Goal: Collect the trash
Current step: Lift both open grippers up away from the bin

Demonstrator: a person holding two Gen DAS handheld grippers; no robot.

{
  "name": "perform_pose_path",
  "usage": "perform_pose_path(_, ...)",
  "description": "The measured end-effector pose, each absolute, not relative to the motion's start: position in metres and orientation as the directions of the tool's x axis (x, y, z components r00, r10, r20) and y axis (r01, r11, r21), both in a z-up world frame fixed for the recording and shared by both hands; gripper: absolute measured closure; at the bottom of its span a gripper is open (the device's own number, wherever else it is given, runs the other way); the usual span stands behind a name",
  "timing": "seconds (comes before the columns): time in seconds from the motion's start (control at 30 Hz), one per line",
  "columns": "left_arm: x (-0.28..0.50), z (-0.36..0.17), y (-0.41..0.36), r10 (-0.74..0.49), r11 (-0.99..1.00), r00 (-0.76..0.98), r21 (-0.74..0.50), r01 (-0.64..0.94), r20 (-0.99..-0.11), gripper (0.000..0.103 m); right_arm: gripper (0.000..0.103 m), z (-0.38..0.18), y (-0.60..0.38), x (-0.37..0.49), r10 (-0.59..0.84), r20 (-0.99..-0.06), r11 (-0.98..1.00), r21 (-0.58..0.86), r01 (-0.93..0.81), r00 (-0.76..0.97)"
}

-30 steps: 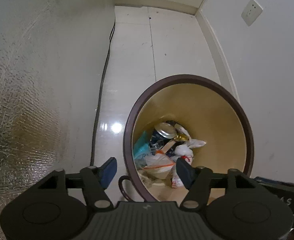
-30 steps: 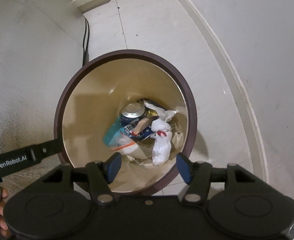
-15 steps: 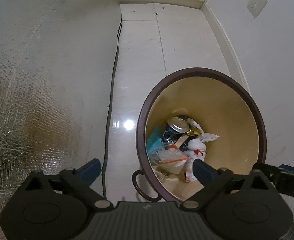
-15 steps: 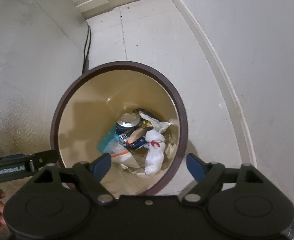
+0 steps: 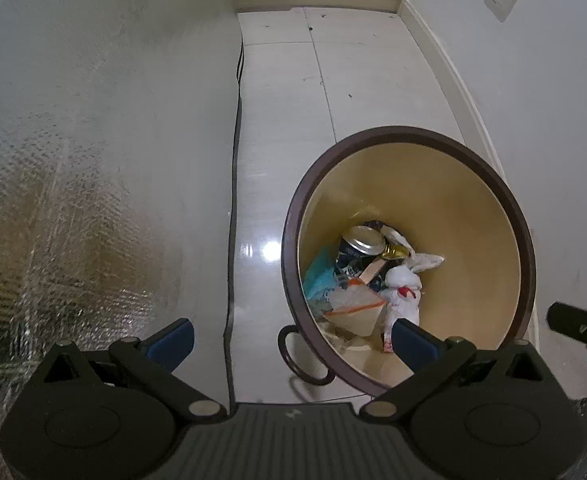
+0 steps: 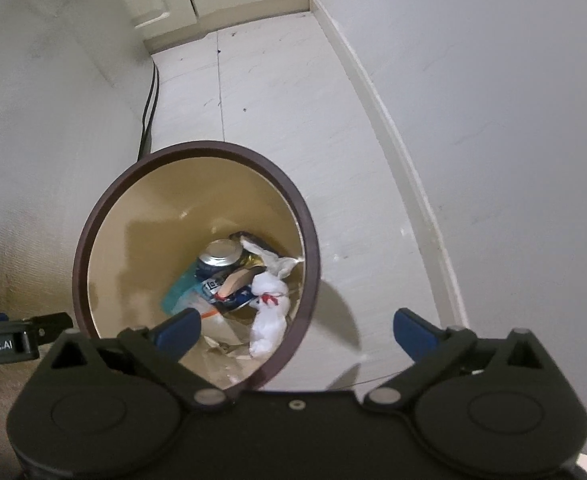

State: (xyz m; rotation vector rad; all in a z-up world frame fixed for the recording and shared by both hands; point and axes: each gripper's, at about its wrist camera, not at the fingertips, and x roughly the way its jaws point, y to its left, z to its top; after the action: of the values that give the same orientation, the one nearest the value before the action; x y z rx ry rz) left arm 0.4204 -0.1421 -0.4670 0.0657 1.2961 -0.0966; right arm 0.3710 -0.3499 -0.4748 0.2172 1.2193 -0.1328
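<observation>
Both grippers — left gripper (image 5: 293,338), right gripper (image 6: 297,330) — spread wide, empty, above trash bin (image 5: 527,240).

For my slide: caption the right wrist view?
Open right gripper above a brown bin holding a can and a knotted white bag.

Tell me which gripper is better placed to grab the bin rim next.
Left, probably. The left gripper is open astride the bin's near rim, beside its ring handle. The right gripper, also open, straddles the opposite rim.
</observation>
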Motion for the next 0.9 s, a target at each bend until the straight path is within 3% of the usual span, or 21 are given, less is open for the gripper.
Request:
perform_pose_path(0.43, 0.378, -0.434, -0.138, -0.03, 0.994, 0.308, 0.005, 0.112, -0.951, 0.0, 0.0, -0.438, -0.352, 0.334, 0.007, -0.915, 0.969, 0.106, 0.224, 0.403)
perform_pose_path(0.9, 0.298, -0.346, -0.134, -0.067, 0.987, 0.408, 0.0, 0.161, -0.91, 0.0, 0.0, -0.368, -0.351, 0.256, -0.006, -0.894, 0.972, 0.1, 0.212, 0.447)
